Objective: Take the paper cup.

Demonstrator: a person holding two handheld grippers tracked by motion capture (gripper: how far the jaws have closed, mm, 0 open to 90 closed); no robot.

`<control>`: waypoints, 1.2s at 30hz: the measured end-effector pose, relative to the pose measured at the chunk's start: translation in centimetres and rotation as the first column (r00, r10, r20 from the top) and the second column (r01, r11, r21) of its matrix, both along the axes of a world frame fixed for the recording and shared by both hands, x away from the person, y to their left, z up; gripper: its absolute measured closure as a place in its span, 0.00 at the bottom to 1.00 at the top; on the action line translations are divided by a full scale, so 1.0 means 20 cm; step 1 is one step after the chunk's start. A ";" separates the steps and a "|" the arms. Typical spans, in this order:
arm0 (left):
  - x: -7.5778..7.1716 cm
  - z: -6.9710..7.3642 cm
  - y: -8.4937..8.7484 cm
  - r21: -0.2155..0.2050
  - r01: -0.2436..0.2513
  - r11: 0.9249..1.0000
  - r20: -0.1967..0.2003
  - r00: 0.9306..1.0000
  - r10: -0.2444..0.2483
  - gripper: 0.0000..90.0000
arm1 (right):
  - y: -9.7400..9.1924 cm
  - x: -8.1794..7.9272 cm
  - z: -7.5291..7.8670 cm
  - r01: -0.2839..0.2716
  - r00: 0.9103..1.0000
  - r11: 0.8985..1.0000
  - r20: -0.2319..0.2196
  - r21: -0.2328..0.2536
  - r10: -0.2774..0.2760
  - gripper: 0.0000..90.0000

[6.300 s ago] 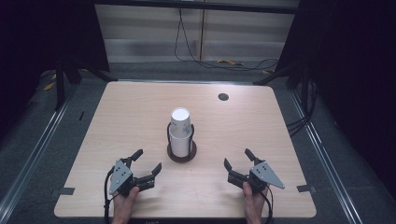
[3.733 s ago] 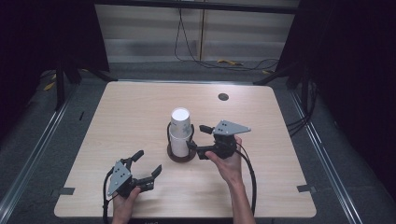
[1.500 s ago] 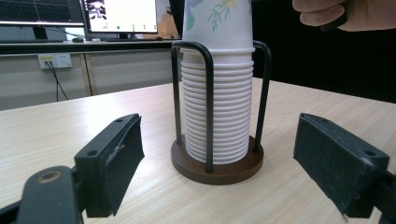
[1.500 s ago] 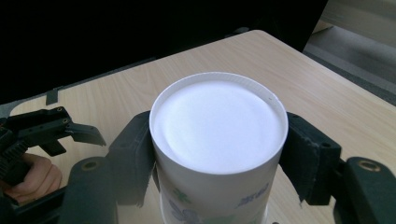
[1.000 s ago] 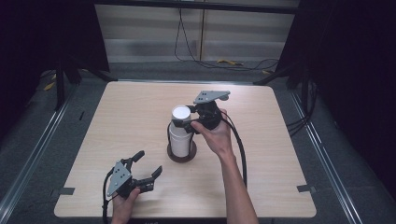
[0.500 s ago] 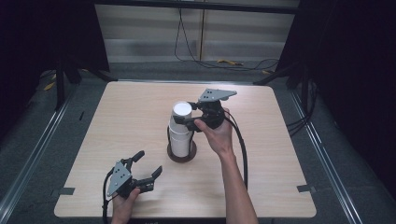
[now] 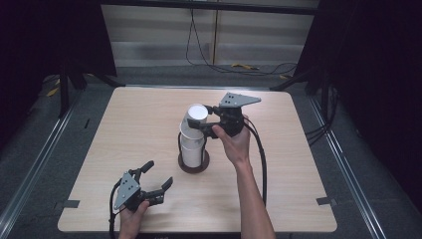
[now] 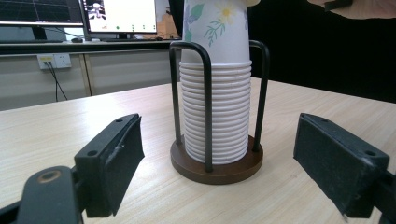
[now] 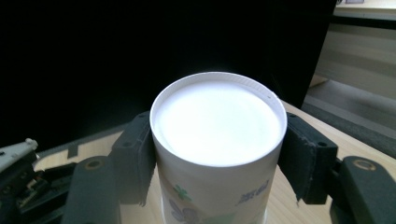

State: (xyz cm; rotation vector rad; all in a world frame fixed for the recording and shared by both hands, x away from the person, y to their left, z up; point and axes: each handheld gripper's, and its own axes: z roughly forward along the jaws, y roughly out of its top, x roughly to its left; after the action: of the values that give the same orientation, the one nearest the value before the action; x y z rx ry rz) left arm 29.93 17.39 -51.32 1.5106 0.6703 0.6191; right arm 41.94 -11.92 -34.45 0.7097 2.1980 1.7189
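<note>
— Where's the cup?

— The top paper cup sits upside down on the stack in the wire holder, mid-table. The right gripper comes at it from the right, one jaw on each side of its upper end and closed on it.

— Which way does it come off?

— Probably straight up. The stack's long axis is vertical, and the holder's rods hem in the lower cups.

— And the other hand?

— The left gripper rests near the front edge, jaws wide and empty, pointing at the holder.
</note>
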 end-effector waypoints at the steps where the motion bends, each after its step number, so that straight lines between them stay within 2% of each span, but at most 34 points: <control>1: 0.00 0.00 0.00 0.000 -0.005 1.000 0.000 1.000 0.005 0.17 | 0.00 0.00 0.00 0.001 1.000 1.000 0.003 0.011 -0.001 0.38; 14: 0.00 0.00 0.00 0.001 -0.005 1.000 0.001 1.000 0.005 0.17 | -0.07 -0.03 0.00 0.017 0.999 0.994 0.032 0.106 -0.020 0.39; 20: 0.00 0.00 0.00 0.001 -0.005 1.000 0.001 1.000 0.005 0.17 | -0.10 -0.05 -0.01 0.012 0.999 0.985 0.045 0.171 -0.020 0.40; 29: 0.00 0.00 0.00 -0.005 -0.002 1.000 -0.003 1.000 0.002 0.17 | -0.15 -0.09 0.01 0.008 0.998 0.974 0.066 0.228 -0.024 0.40; 36: 0.00 0.00 0.00 -0.006 0.001 1.000 -0.003 1.000 -0.001 0.17 | -0.21 -0.12 0.02 0.014 0.997 0.973 0.073 0.229 -0.031 0.40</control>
State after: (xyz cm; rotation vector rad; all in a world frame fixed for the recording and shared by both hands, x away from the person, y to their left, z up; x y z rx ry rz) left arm 29.88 17.30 -51.33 1.5061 0.6734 0.6140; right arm 39.58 -16.14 -34.13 0.7053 1.9541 1.9747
